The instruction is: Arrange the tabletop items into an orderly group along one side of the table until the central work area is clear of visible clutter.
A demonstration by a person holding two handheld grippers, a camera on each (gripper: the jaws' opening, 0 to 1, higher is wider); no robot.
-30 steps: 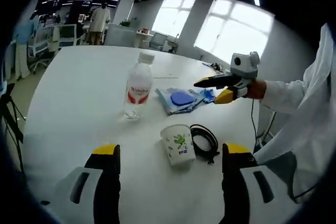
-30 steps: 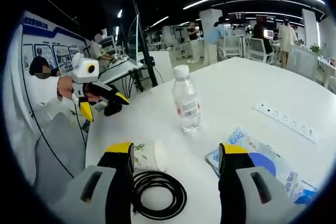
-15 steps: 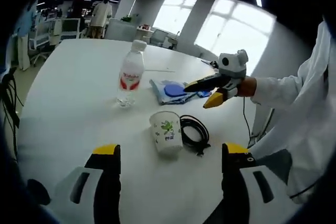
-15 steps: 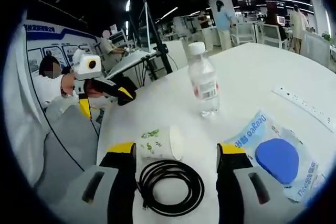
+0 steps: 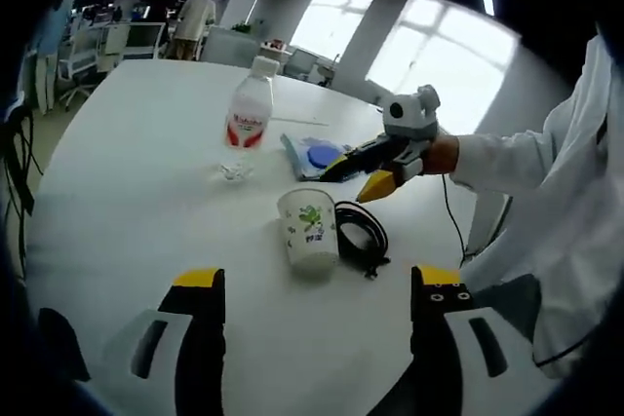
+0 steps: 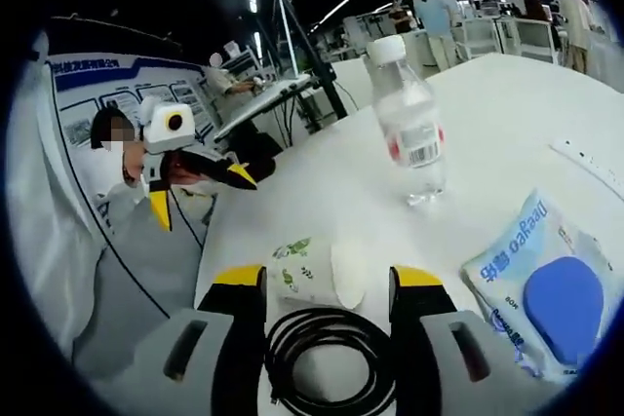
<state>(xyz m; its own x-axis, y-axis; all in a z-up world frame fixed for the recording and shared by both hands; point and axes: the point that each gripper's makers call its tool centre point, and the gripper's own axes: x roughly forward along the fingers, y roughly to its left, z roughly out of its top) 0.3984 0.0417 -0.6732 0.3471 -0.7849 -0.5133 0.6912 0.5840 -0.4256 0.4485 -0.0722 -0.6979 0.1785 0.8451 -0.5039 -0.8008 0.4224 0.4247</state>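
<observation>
Landmark: paper cup (image 5: 310, 231) (image 6: 317, 273), lying on its side on the white counter (image 5: 127, 192) (image 6: 487, 124).
Left claw (image 5: 312, 338) (image 6: 200, 187): hovering over the counter short of the cup, jaws standing wide, gripping nothing.
Water bottle (image 5: 249, 114) (image 6: 409, 124): standing upright beyond the cup, well apart from it, white cap on.
Black cable (image 5: 361, 236) (image 6: 327, 358): lying coiled just beside the cup; in the right gripper view it is sitting between the right claw's jaws.
Wipes pack (image 5: 310, 155) (image 6: 541, 294): lying flat, blue round lid facing up, beyond the cable as seen in the left gripper view, near the bottle.
Right claw (image 5: 351, 172) (image 6: 327, 338): hanging above the cable and the cup, jaws spread wide, empty; a hand in a white sleeve (image 5: 507, 163) is holding it.
Power strip (image 6: 590, 163): lying on the counter past the wipes pack, far from the cup.
</observation>
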